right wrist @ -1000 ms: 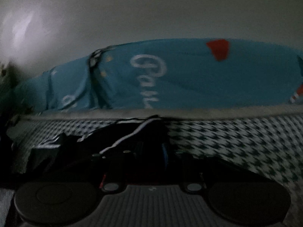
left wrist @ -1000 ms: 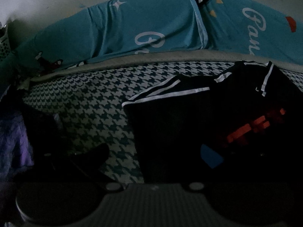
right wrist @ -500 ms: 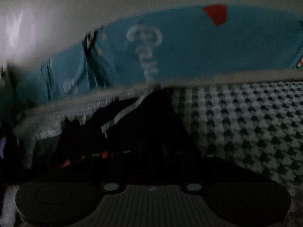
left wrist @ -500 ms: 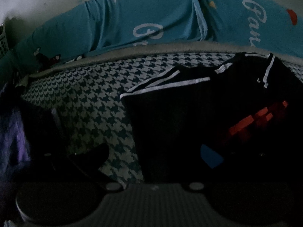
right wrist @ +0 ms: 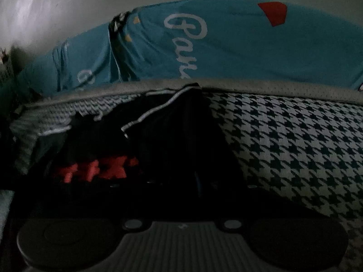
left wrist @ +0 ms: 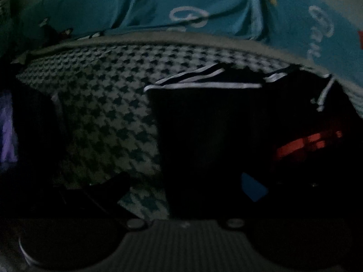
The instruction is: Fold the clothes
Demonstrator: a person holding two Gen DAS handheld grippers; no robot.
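Houndstooth bedcover (right wrist: 295, 140) carries a black garment (right wrist: 177, 149); right gripper (right wrist: 181, 185) seems pinched on its cloth, left gripper's hold unclear; thin pinch might slip mid-fold

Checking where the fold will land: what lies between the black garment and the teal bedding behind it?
In the right wrist view, only the grey piped edge of the houndstooth cover separates the black garment from the teal bedding.

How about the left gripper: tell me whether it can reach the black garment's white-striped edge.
Probably yes: the white-striped edge lies uncovered on the houndstooth cover ahead of the left gripper.
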